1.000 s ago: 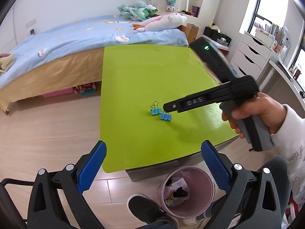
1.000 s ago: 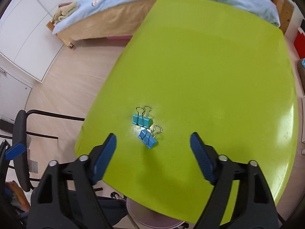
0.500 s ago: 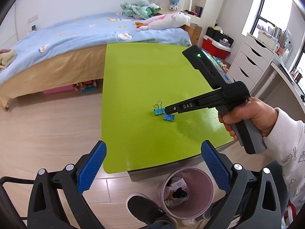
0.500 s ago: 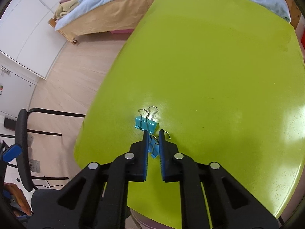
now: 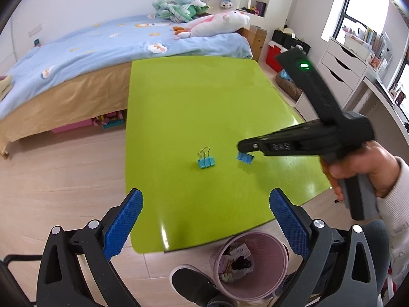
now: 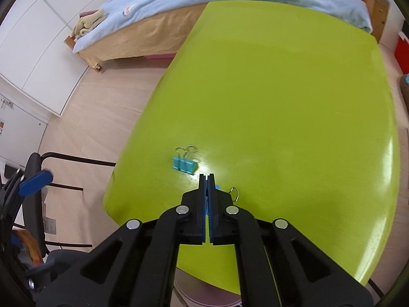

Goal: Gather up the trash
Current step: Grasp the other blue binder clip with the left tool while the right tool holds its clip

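Nearest me, my left gripper (image 5: 205, 226) hangs wide open over the pink bin (image 5: 251, 263), gripping nothing. Further out, my right gripper (image 6: 207, 179) is clamped tight on one blue binder clip (image 5: 244, 157); the other clip (image 6: 184, 164) sits just left on the green table (image 6: 294, 102).

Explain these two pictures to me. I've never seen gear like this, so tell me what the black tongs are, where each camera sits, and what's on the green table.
A person holds a hand-squeezed gripper in each hand, each carrying a camera that looks along its fingers. One picture looks out from the left gripper, open and empty, and shows the right hand squeezing its tool. The other looks out from the right gripper, shut on a blue binder clip. A second binder clip lies on the green table. A pink bin with scraps stands on the floor beside it.
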The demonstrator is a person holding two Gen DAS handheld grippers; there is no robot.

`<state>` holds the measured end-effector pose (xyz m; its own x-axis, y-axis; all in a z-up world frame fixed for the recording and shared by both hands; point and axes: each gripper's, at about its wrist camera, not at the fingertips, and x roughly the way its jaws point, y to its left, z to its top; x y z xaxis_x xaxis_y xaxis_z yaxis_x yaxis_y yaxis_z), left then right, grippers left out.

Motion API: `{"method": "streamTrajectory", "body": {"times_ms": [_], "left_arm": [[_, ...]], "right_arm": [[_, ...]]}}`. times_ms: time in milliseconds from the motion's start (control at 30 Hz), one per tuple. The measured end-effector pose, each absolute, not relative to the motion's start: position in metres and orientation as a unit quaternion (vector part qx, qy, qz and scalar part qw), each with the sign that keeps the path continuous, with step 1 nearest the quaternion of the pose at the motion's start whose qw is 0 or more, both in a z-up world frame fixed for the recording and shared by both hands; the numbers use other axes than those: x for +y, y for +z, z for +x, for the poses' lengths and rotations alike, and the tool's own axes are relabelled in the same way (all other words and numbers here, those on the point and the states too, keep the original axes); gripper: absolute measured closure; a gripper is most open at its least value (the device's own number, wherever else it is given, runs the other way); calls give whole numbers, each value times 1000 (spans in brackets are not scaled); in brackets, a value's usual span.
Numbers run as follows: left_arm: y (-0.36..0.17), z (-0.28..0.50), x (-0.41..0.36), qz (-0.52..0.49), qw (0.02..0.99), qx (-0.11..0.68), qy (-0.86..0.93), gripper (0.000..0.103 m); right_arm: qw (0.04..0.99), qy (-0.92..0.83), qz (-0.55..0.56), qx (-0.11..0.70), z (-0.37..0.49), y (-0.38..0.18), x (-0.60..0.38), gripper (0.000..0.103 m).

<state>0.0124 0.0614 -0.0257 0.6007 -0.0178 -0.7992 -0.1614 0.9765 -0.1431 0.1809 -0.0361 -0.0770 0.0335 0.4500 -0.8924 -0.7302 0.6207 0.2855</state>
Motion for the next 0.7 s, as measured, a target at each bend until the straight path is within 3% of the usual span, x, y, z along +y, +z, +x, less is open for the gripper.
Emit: {"method": "streamTrajectory", "body": {"times_ms": [600, 700], "left_arm": [[-75, 122, 73, -116, 832, 537, 79, 8], [-85, 129, 73, -125, 824, 547, 81, 20]], "right_arm": [[736, 375, -122, 551, 202, -65, -92, 102], [736, 374, -120, 551, 203, -66, -98, 102]]}}
